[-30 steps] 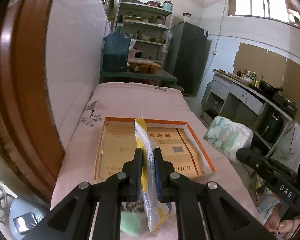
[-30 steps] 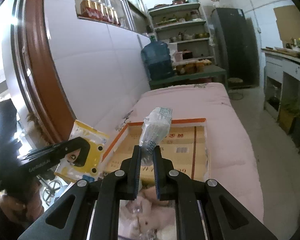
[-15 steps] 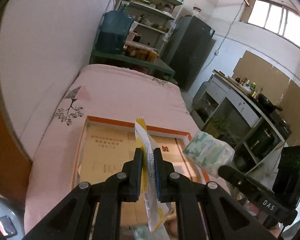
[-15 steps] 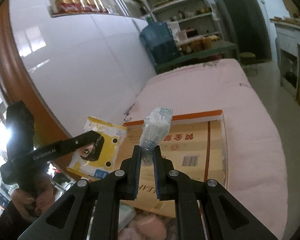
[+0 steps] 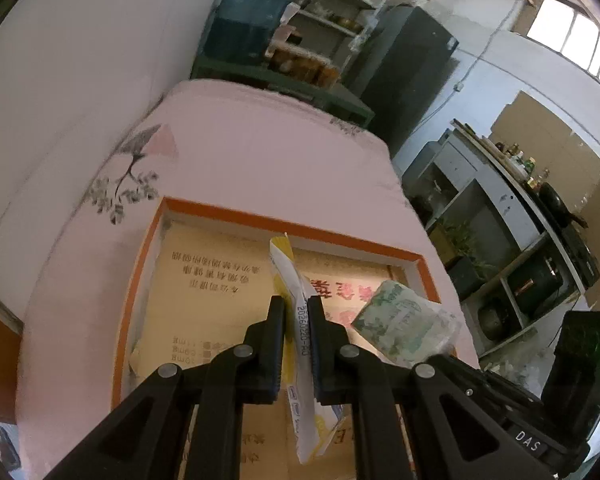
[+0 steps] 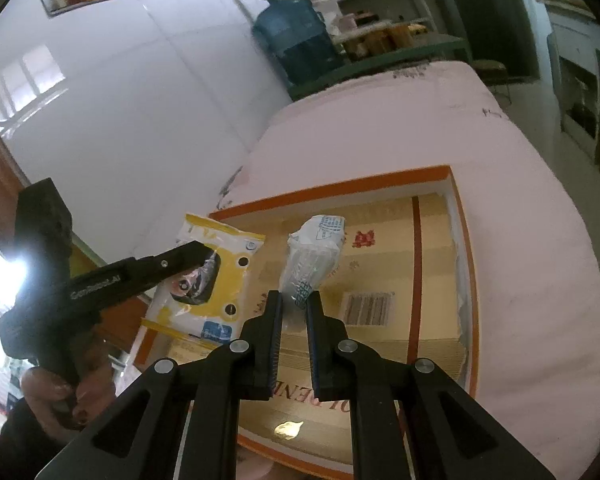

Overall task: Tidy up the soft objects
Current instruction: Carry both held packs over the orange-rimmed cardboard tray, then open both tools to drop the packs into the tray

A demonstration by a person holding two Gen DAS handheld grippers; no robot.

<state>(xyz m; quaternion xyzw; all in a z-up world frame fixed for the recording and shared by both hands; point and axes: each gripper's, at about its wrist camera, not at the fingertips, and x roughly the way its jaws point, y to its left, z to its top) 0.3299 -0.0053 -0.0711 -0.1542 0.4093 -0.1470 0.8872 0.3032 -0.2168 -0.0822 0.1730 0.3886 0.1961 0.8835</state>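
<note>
A: Two packs now hang over the orange-rimmed box (image 5: 220, 216); a second ago both were short of it, so release looks near.

B: Count them?

A: One yellow pack (image 5: 300, 320) pinched in the left gripper (image 5: 297, 344), one tissue pack (image 6: 314, 256) pinched in the right gripper (image 6: 294, 344). One box, on the pink bed (image 5: 260, 152) beyond.

Blue water jug (image 6: 300, 36) stands beyond the far end of the pink mattress (image 5: 260, 160), beside stocked shelving (image 5: 332, 12).
</note>
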